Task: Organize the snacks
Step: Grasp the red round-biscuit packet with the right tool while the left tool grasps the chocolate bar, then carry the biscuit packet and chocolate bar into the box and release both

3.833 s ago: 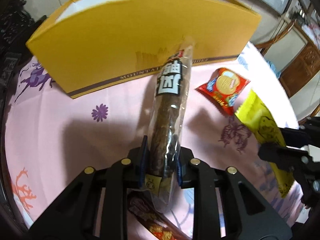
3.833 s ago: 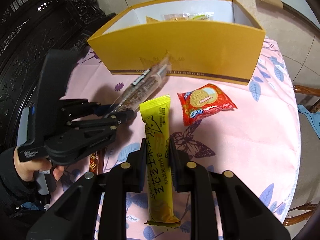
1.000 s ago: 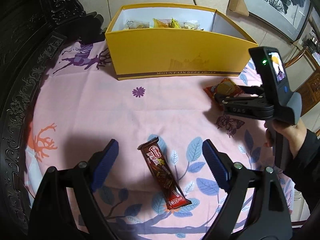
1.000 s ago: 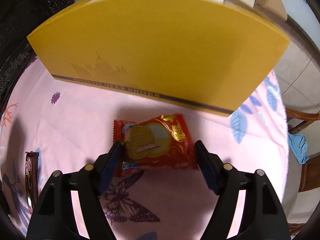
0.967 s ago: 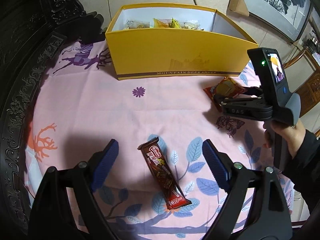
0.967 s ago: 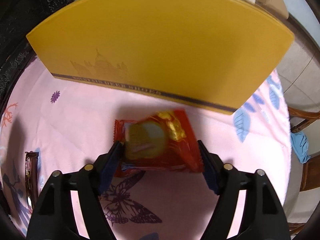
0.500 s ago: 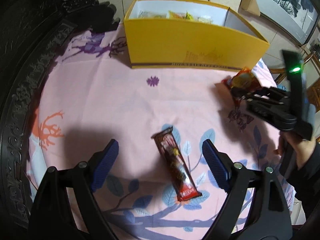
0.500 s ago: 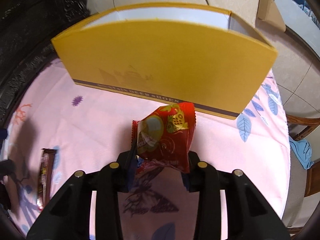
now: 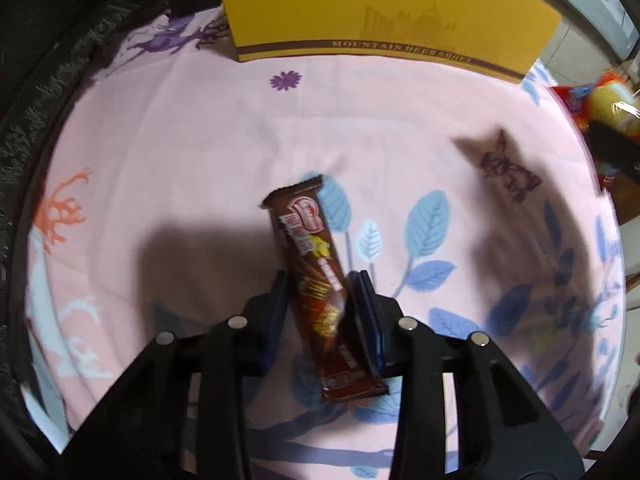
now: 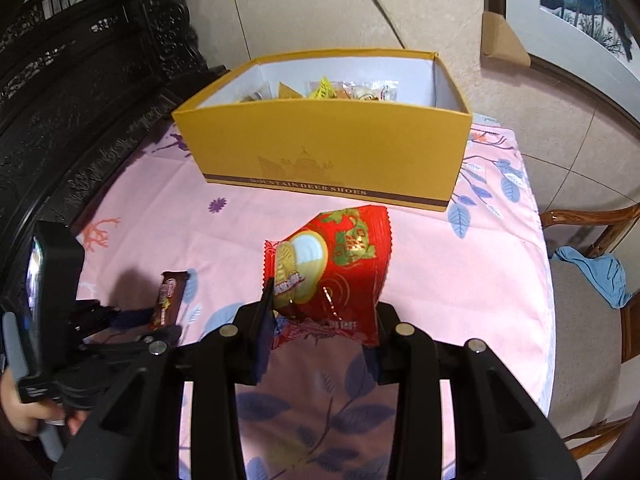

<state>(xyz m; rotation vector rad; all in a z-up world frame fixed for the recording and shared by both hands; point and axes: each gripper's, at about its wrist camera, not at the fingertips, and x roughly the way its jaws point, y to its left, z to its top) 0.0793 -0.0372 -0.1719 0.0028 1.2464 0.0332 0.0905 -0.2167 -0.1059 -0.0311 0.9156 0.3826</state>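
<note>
Gripping a red biscuit packet (image 10: pixel 332 276), our right gripper (image 10: pixel 320 312) holds it raised before the yellow box (image 10: pixel 328 152). Our left gripper (image 9: pixel 322 292) pinches the chocolate bar (image 9: pixel 316 280) nearer us — on the pink cloth (image 9: pixel 180 160).

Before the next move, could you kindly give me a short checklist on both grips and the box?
1. Right gripper shut on the red biscuit packet: ok, packet is off the cloth.
2. Left gripper closed around the chocolate bar: ok.
3. Bar lifted off the tablecloth: cannot tell.
4. Yellow box open on top: ok.
5. Room left inside the box: cannot tell; snacks line the far wall.
</note>
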